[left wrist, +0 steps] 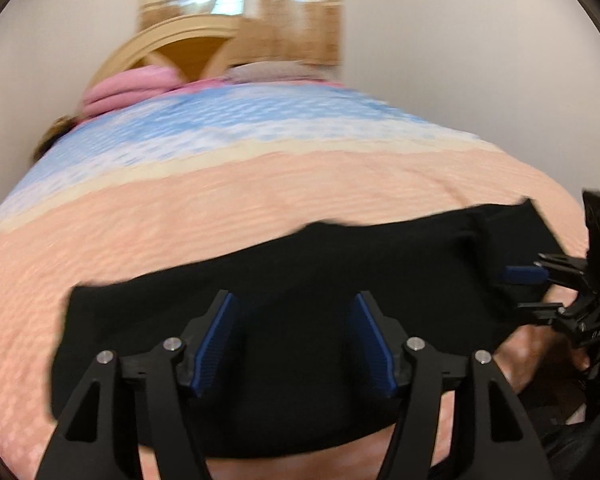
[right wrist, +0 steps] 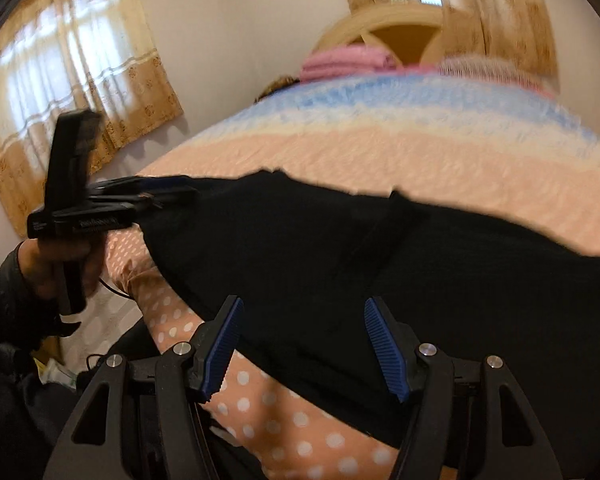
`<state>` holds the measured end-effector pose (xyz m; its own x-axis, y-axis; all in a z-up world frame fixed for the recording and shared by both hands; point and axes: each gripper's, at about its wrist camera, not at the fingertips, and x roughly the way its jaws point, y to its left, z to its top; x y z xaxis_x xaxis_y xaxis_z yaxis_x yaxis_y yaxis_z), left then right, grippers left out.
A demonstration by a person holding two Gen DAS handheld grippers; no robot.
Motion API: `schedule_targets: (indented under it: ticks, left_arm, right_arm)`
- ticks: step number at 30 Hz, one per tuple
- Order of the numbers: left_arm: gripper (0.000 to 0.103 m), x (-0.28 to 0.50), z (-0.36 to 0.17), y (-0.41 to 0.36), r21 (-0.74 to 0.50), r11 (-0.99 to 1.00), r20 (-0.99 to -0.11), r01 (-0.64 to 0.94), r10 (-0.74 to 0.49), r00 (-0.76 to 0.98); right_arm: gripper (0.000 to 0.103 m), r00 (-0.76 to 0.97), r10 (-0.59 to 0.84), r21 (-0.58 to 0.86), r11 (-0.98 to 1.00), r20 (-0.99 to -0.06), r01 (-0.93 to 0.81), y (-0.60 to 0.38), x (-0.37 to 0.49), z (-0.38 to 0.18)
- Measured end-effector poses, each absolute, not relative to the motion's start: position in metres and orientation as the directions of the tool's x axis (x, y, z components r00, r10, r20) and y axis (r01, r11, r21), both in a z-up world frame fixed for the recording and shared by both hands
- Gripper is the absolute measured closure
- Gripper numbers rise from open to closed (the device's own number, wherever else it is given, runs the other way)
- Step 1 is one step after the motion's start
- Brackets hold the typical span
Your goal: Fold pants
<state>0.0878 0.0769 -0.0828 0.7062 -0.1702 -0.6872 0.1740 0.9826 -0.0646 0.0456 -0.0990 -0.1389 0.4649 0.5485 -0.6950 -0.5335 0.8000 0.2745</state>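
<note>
Pants (left wrist: 300,280), black, lie flat across peach bedspread (left wrist: 220,208) at near edge of bed. Left tongs (left wrist: 294,340) apart above cloth, nothing between blue pads. Right tongs (right wrist: 304,344) likewise apart, empty, over pants' edge. Pink pillows (left wrist: 132,88) at 11 o'clock by headboard (left wrist: 188,40). Hand (right wrist: 60,256) grips left handle.

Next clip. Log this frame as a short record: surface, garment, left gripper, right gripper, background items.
surface: bed with a peach, cream and blue bedspread
garment: black pants lying flat across the near part of the bed
left gripper: jaws apart, over the pants, nothing pinched
right gripper: jaws apart, over the pants' near edge, nothing pinched
background items: pink folded blanket, wooden headboard, curtains
image quality: motion-blurred
</note>
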Motion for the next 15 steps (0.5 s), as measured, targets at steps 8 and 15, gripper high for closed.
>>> schedule_targets:
  ticks: [8, 15]
  left_arm:
    - [0.038, 0.079, -0.104, 0.182, -0.089, 0.99, -0.698, -0.111, 0.018, 0.716]
    - [0.038, 0.086, -0.135, 0.214, -0.188, 0.965, -0.715, -0.182, -0.007, 0.699]
  right_arm:
    - [0.039, 0.489, 0.591, 0.312, 0.783, -0.642, -0.538, -0.103, 0.045, -0.129]
    - [0.039, 0.515, 0.59, 0.294, 0.786, -0.622, -0.544, -0.103, 0.033, -0.125]
